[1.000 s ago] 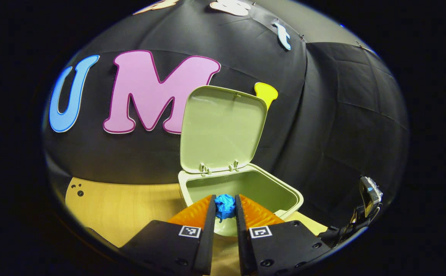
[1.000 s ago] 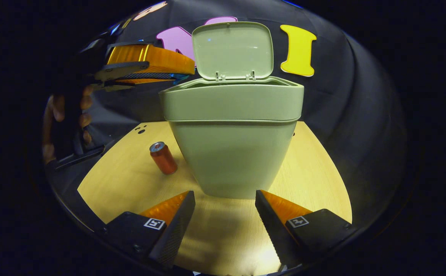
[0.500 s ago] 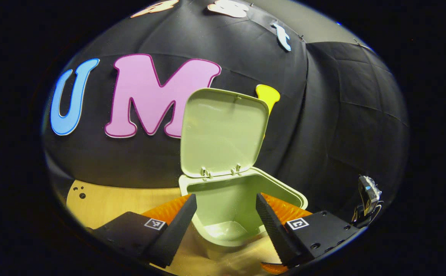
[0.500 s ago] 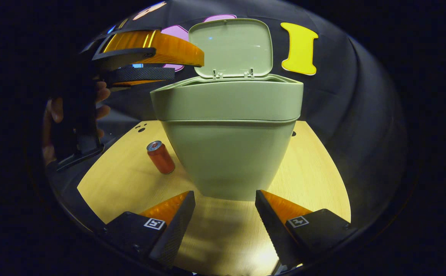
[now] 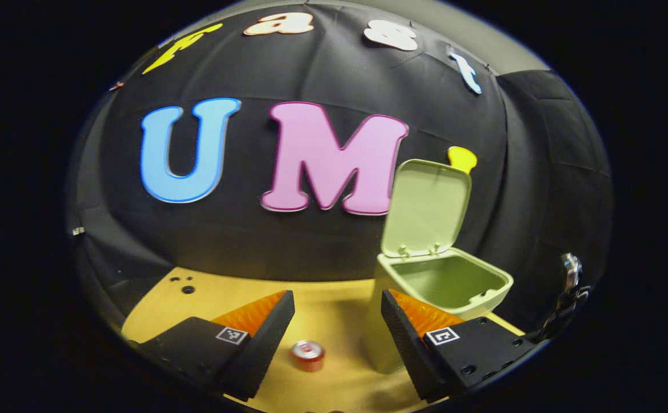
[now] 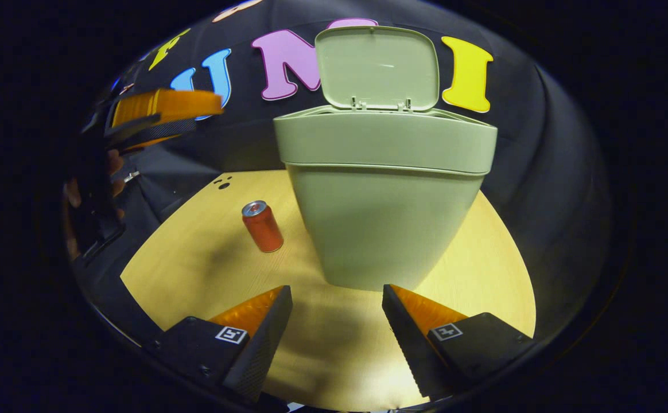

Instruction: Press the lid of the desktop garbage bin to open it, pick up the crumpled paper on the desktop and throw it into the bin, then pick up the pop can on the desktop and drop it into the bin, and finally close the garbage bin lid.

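The pale green garbage bin [image 6: 388, 189] stands on the wooden desktop with its lid [image 6: 377, 66] raised upright. In the left gripper view the bin [image 5: 446, 284] sits to the right, its lid [image 5: 426, 206] up and its inside in shadow. A red pop can [image 6: 262, 225] stands upright left of the bin; the pop can [image 5: 307, 354] lies below and between my left fingers. My left gripper [image 5: 337, 321] is open and empty, high above the desk. My right gripper [image 6: 337, 321] is open, low before the bin's front. The left gripper [image 6: 162, 115] also hangs at upper left, held by a hand.
The wooden desktop [image 6: 196, 252] has small holes [image 6: 222, 183] near its far left corner. The black cloth wall stands close behind the bin. The other gripper's body [image 5: 566, 287] shows at the right edge of the left gripper view.
The left gripper opened over the bin and let go of the blue crumpled paper, then swung left and away from the bin toward the can. The right gripper shifted slightly left.
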### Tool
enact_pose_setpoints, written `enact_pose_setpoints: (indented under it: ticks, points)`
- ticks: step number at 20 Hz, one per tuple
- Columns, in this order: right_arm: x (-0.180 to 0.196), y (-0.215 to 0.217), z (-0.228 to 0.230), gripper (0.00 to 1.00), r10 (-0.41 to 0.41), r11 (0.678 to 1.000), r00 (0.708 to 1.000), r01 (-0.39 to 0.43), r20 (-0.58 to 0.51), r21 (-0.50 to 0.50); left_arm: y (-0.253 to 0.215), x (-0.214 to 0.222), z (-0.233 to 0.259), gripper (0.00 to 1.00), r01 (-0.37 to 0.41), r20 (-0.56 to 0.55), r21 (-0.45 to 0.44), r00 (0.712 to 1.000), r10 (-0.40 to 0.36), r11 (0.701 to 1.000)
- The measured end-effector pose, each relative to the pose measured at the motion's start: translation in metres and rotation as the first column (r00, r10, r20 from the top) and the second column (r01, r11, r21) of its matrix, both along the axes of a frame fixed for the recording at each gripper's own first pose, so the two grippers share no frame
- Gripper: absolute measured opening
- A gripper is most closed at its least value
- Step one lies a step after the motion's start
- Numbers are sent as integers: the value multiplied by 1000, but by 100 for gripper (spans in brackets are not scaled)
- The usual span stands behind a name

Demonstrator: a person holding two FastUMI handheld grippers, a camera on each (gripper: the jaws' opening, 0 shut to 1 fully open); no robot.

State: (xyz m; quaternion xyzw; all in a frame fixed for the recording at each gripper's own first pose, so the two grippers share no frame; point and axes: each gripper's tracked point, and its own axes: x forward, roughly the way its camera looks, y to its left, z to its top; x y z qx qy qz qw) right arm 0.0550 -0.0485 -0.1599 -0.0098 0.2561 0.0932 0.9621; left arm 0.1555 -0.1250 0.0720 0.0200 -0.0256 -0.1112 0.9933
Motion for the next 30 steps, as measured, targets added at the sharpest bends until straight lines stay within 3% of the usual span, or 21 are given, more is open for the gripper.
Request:
enact_pose_setpoints:
  ticks: [4, 12, 19, 30]
  points:
    - [-11, 35, -11, 99, 19, 1000, 999, -19, -27, -4, 85, -29, -19, 97, -158, 26, 32, 987, 157, 987]
    - [-4, 110, -13, 100, 90, 996, 996, -90, -21, -2, 187, -96, -76, 97, -318, -117, -45, 943, 311, 947]
    - [-6, 154, -31, 99, 170, 983, 983, -174, -72, -55, 221, -153, -97, 97, -421, -162, -114, 902, 401, 900]
    - [50, 185, -47, 100, 116, 985, 992, -121, -42, -126, 270, -215, -126, 97, -519, -214, -145, 848, 485, 843]
